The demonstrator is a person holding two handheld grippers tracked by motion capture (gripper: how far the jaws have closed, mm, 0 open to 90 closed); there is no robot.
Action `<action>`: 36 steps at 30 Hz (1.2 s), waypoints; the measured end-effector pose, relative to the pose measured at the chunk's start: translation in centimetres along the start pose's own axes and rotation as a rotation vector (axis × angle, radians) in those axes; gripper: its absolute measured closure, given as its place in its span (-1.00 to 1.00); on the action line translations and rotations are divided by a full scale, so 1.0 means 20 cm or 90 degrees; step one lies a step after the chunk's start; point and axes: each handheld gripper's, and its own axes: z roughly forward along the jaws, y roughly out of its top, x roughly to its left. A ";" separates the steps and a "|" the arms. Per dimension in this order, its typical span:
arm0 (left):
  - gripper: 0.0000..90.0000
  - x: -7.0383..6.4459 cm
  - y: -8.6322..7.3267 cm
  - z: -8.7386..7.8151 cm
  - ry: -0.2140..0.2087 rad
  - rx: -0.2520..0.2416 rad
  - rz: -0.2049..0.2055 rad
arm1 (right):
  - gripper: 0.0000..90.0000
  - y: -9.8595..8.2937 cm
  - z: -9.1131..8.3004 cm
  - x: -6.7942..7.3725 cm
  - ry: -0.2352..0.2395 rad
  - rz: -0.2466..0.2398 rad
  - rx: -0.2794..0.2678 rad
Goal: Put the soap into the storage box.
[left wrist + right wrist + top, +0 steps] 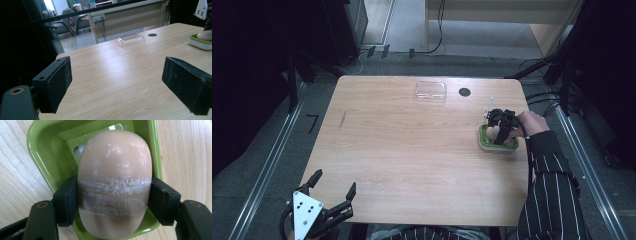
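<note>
Gripping the soap (114, 185) across its middle over the green dish (43, 152) near the tabletop's (412, 150) right edge, the right claw (114, 202) should move straight, gently; left claw (120, 85) idles, released.

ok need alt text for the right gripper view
Close-up of two black gripper jaws clamped on the sides of a beige bar of soap, its surface scuffed with white streaks. The soap sits over a green soap dish on a light wooden table.
</note>
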 end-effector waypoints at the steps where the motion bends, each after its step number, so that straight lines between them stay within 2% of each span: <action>1: -0.79 0.00 0.00 0.00 0.000 0.000 0.000 | -0.28 0.00 0.00 0.00 0.000 -0.001 0.001; 20: -0.79 0.00 0.00 0.00 0.000 0.000 -0.001 | -0.34 0.01 0.00 0.00 -0.008 -0.007 0.011; 22: -0.79 0.00 0.00 0.00 0.001 0.000 -0.001 | -0.43 0.01 -0.02 -0.01 -0.011 0.006 0.006; 26: -0.79 0.00 0.00 0.00 0.001 -0.001 -0.002 | -0.44 0.00 -0.03 0.00 -0.014 0.013 0.016; 31: -0.79 0.00 0.00 0.00 0.000 0.000 0.001 | -0.47 -0.01 -0.05 -0.01 -0.010 0.018 0.003; 36: -0.79 0.00 0.00 0.00 -0.002 -0.001 0.003 | -0.60 -0.01 -0.07 0.01 -0.007 0.050 -0.002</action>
